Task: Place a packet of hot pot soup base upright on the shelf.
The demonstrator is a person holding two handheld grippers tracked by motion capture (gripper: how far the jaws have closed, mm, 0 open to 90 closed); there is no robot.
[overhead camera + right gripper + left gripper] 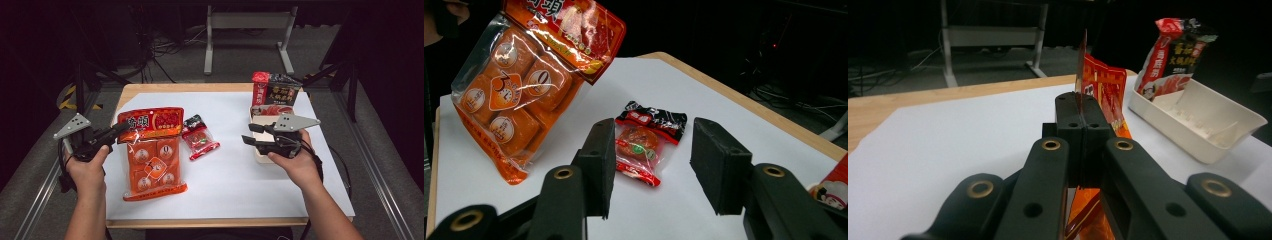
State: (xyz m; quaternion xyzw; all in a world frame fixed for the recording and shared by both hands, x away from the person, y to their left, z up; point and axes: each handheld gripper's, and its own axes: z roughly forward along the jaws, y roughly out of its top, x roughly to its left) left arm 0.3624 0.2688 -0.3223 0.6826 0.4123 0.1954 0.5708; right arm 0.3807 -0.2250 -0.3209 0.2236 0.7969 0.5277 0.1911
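Observation:
A large orange snack bag [152,160] with several round cakes inside hangs tilted over the white sheet, its lower end near the surface. My left gripper [121,130] is shut on the bag's top left edge; in the left gripper view the jaws [1080,100] pinch the thin orange bag [1105,92]. A small red-and-black packet [200,137] lies flat mid-table. My right gripper [247,133] stands open at the right, pointing toward that small packet [644,142], which lies beyond its jaws [651,170] with nothing between them. The raised orange bag [534,75] is at the upper left there.
A white tray [257,120] sits at the right under my right hand, with a black-and-red pouch [275,92] standing at its far end. The tray [1198,120] and pouch [1175,55] are also in the left gripper view. White paper [230,180] covers the wooden table.

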